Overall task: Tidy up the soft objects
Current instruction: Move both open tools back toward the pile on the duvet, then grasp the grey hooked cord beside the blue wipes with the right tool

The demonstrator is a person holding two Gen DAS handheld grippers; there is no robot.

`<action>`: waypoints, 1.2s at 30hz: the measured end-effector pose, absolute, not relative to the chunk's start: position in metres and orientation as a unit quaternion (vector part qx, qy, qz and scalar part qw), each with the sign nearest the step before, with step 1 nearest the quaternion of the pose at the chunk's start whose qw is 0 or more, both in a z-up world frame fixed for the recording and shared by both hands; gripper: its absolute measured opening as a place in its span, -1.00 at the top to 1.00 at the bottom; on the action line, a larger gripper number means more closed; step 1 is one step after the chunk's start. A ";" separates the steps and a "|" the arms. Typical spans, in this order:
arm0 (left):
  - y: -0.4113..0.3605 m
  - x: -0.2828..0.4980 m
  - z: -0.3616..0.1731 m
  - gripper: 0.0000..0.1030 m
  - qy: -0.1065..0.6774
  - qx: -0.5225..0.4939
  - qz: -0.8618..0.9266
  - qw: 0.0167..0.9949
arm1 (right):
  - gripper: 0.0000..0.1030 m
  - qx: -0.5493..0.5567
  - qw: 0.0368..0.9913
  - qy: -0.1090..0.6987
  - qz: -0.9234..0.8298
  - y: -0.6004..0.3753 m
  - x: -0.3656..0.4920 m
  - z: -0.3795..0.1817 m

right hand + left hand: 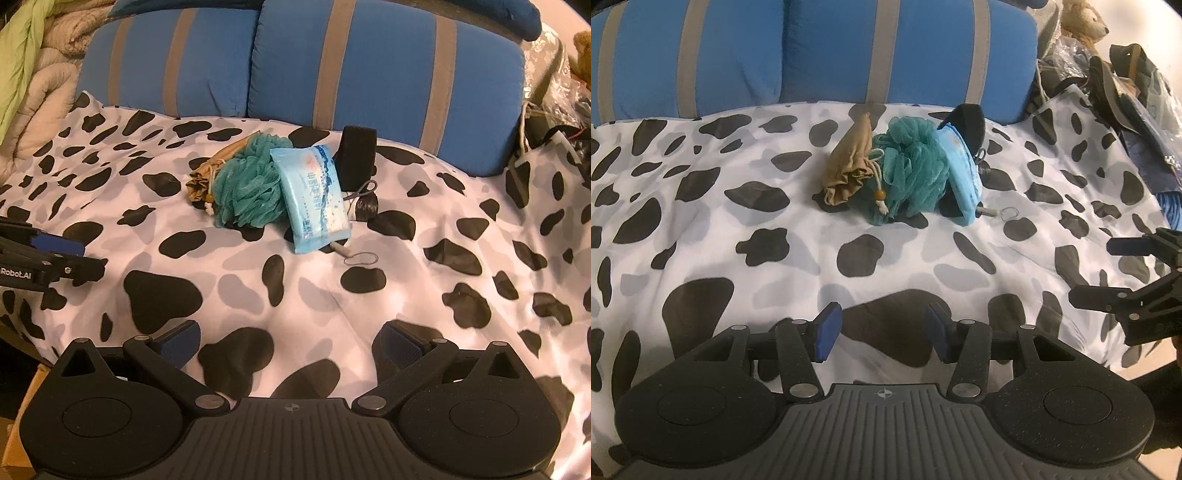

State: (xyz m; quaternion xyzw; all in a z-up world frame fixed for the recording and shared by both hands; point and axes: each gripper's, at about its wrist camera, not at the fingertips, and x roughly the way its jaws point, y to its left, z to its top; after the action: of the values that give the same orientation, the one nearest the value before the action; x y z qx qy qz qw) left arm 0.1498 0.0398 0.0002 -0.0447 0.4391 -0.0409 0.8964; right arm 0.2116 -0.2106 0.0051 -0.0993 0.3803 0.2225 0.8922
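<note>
A small heap lies on the cow-print sheet (798, 258) (303, 295): a tan drawstring pouch (849, 162) (201, 177), a teal mesh bath puff (912, 166) (247, 184), a light blue wipes packet (962, 177) (314, 195) leaning on the puff, and a black soft object (967, 122) (358, 155) behind. My left gripper (882, 338) hovers open over the sheet's near part, well short of the heap. My right gripper (291, 345) is also open and empty, off to the right of the left one. Each gripper shows at the other view's edge.
Two blue pillows (820, 51) (369, 62) with grey stripes stand behind the heap. A keyring with a small tube (354, 256) lies by the packet. Bags and a plush toy (1082, 18) clutter the right; a beige quilt (40, 92) is piled at left.
</note>
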 end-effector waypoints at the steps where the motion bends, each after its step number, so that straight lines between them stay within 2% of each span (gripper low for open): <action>1: 0.040 0.152 0.000 0.04 0.439 -0.044 -0.041 0.896 | -0.98 -0.102 0.892 0.380 0.223 -0.210 0.215 0.004; 13: 0.048 0.179 -0.008 0.04 0.444 -0.053 -0.039 0.894 | -0.84 -0.140 0.887 0.378 0.226 -0.210 0.256 -0.003; 22: 0.048 0.187 -0.004 0.04 0.440 -0.052 -0.043 0.896 | -0.58 -0.168 0.877 0.383 0.236 -0.206 0.295 -0.017; 29: 0.045 0.187 -0.002 0.04 0.444 -0.050 -0.054 0.893 | -0.22 -0.206 0.866 0.383 0.245 -0.196 0.320 -0.037; 36: 0.044 0.190 -0.001 0.04 0.452 -0.056 -0.059 0.888 | -0.07 -0.228 0.857 0.388 0.251 -0.184 0.344 -0.051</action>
State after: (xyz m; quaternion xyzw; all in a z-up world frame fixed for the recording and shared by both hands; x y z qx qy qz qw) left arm 0.1899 0.0444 -0.0011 -0.0559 0.4523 -0.0587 0.8882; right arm 0.3442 -0.1838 -0.0510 -0.2283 0.3882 0.2514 0.8567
